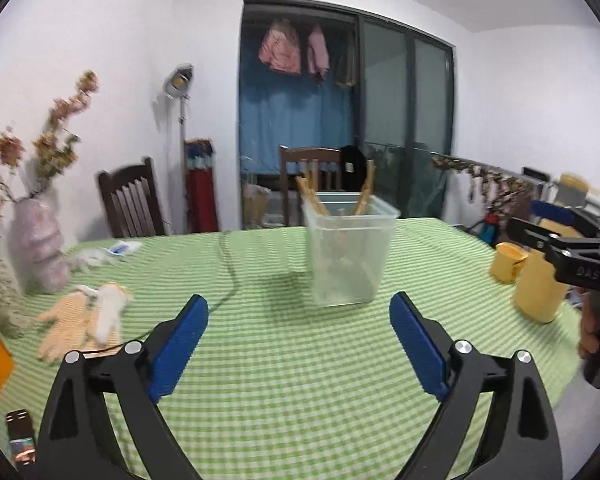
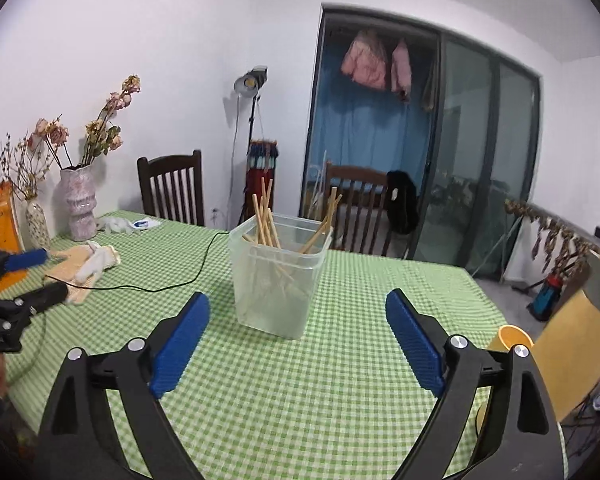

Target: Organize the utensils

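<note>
The chopsticks (image 2: 266,216) stand loose in a clear tub (image 2: 278,280) mid-table, on a green checked cloth (image 2: 300,400). Both the left gripper (image 1: 299,336) and the right gripper (image 2: 298,338) hang spread and empty on the near side of the tub, nothing between them and it. A black cable (image 2: 160,288) runs left of the tub towards gloves (image 2: 88,266) and a vase (image 2: 78,204). Two yellow cups (image 1: 528,280) sit at the right edge.
</note>
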{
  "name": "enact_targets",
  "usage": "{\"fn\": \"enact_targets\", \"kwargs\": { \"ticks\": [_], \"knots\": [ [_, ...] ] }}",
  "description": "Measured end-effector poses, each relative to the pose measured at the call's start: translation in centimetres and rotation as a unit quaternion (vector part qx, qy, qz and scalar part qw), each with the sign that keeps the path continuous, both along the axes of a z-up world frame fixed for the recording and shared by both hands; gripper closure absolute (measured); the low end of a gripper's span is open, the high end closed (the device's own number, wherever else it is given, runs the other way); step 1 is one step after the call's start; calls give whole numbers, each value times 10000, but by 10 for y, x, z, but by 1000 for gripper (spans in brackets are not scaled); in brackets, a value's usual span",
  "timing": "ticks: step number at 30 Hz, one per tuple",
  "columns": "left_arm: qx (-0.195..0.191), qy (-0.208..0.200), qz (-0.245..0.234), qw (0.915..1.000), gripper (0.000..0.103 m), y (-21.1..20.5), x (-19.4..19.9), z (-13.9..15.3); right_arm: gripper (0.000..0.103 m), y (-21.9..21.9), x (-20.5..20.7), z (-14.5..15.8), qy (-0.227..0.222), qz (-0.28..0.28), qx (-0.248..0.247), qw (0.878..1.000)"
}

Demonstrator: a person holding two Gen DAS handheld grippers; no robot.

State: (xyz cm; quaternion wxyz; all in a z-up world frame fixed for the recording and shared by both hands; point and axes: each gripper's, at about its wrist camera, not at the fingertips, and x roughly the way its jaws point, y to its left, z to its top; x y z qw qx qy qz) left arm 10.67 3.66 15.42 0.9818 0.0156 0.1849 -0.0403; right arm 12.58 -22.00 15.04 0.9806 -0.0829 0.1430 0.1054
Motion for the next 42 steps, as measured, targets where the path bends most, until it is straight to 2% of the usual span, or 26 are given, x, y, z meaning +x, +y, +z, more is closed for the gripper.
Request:
{"fn": "enact_targets", "kwargs": {
  "ticks": [3,7,14,16,20,24,27,30,35,38,42],
  "knots": [
    [-99,-127,76,9998,13,3,-17,-15,17,4,-15,-19,-70,-94,-9,9999],
    [-296,-162,-66,9994,13,-1,-36,-39,17,5,-39,-40,-95,-110,189,9997],
    [-476,-237,-140,9985,13,-14,-58,-83,16,18,-79,-83,-411,-451,30,9981],
    [-561,-290,-227,9977,13,-19,-67,-95,16,19,-92,-91,-429,-480,140,9978],
    [-403,-560,-276,9972,13,-26,-91,-119,16,21,-120,-108,-532,-526,147,9971],
    [-364,-550,-219,9976,12,-27,-114,-141,14,16,-137,-122,-495,-569,166,9970],
    [-482,-490,-210,9974,12,-24,-123,-149,14,12,-145,-130,-349,-613,292,9971],
    [-405,-582,-245,9972,11,-26,-129,-149,14,8,-150,-134,-275,-666,419,9965],
    [-407,-693,-209,9965,9,-24,-133,-144,14,7,-155,-136,-316,-764,477,9954],
    [-429,-674,-205,9966,8,-23,-131,-141,10,6,-155,-136,-298,-789,525,9951],
    [-429,-651,-198,9968,8,-22,-129,-140,9,3,-157,-135,-304,-835,578,9944]
  ]
}}
